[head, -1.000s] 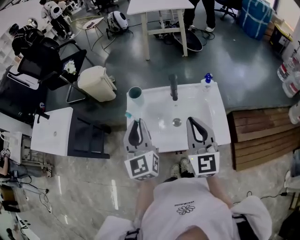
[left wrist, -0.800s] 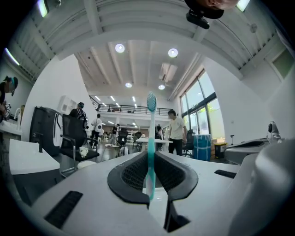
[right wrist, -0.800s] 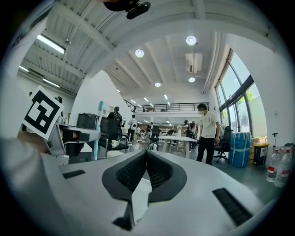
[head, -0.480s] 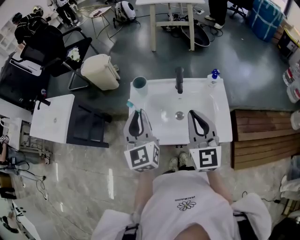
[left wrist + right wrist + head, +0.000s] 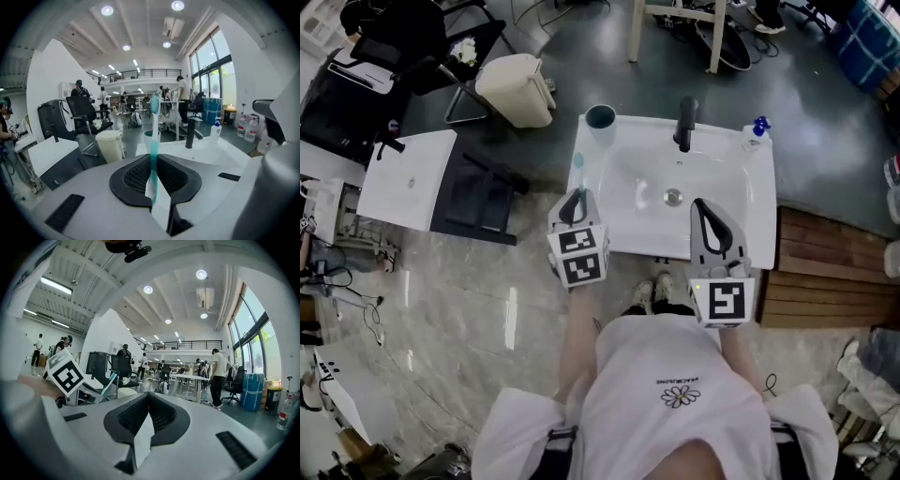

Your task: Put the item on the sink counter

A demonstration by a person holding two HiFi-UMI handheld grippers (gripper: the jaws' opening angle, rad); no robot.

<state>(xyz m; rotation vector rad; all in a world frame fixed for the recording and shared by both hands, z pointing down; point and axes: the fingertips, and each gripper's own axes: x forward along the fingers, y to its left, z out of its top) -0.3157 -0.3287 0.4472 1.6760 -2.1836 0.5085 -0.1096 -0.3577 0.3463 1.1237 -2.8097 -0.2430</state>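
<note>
The teal toothbrush stood upright in the left tongs, at the left edge of the white sink worktop. That worktop carried a cup, a black tap and a soap bottle; a pale bin stood on the grey floor beyond. The left tongs, nearly closed, pinched the brush handle and tipped downward. The right tongs were closed and empty, held about level at the front edge.

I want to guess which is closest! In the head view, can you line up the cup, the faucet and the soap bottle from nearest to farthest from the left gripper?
1. Cup, on the back left corner of the sink.
2. Faucet, back middle.
3. Soap bottle, back right corner.
</note>
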